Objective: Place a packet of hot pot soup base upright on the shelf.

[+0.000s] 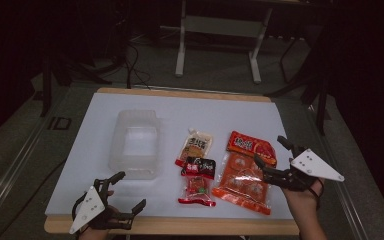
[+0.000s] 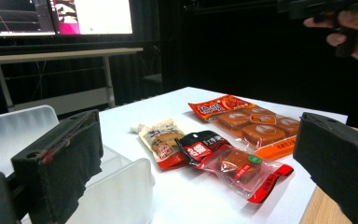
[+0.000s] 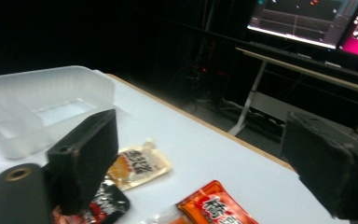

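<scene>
Orange snack pack lower right, flat on surface; right gripper fingers apart above — lower squarely, pinch edge.

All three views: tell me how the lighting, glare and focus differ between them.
High view: white table lit evenly, surroundings dark, glare on the orange snack pack. Left gripper view: snack packs sharp, near jaws soft, and the bright monitor washed out. Right gripper view: the plastic box and the pale pouch look blurred, the background nearly black.
</scene>
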Demonstrator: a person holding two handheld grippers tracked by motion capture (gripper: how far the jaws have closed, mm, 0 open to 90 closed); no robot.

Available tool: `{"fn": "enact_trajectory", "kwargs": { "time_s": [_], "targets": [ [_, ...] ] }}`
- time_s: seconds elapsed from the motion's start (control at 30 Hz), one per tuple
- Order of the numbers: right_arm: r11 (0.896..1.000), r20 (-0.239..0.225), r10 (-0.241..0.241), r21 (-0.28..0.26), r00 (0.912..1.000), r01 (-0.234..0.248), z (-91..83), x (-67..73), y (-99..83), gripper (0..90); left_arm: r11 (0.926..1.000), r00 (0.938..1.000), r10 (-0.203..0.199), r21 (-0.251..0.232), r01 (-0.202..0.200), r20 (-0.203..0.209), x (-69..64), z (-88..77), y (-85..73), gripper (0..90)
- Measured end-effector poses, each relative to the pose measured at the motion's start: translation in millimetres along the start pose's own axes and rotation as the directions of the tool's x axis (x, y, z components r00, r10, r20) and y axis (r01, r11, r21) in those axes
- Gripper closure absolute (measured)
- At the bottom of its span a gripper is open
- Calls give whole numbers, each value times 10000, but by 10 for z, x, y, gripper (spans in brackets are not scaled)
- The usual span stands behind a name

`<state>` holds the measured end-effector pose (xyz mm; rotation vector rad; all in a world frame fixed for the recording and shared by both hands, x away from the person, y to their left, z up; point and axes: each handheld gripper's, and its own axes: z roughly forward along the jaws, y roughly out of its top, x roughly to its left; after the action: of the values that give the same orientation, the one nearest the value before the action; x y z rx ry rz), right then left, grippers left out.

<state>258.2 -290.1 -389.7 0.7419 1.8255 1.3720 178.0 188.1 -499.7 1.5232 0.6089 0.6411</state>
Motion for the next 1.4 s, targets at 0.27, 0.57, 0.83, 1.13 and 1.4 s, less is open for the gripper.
{"fn": "enact_trajectory", "kwargs": {
  "time_s": [0.27, 0.57, 0.83, 1.13, 1.4],
  "targets": [
    [9979, 193, 355, 528, 9992, -365, 226, -264, -134, 126, 10000, 10000, -65, 31, 65, -6, 4, 9, -8, 18],
    [9887, 33, 842, 1243, 9964, -840, 451, -512, -272, 135, 10000, 10000, -65, 45, 65, 0, 7, 8, -10, 18],
    [9670, 241, 1492, 2052, 9885, -1510, 654, -708, -493, 142, 9998, 9998, -188, 45, 188, 22, 21, 7, -13, 18],
    [9363, 661, 2024, 2792, 9771, -2128, 796, -872, -814, 141, 9998, 9999, -133, 116, 132, 57, 12, 19, -16, 18],
    [9053, 888, 2377, 3406, 9673, -2537, 897, -975, -1049, 146, 9998, 9999, -154, 149, 153, 40, 17, 20, -20, 18]
  ]
}}
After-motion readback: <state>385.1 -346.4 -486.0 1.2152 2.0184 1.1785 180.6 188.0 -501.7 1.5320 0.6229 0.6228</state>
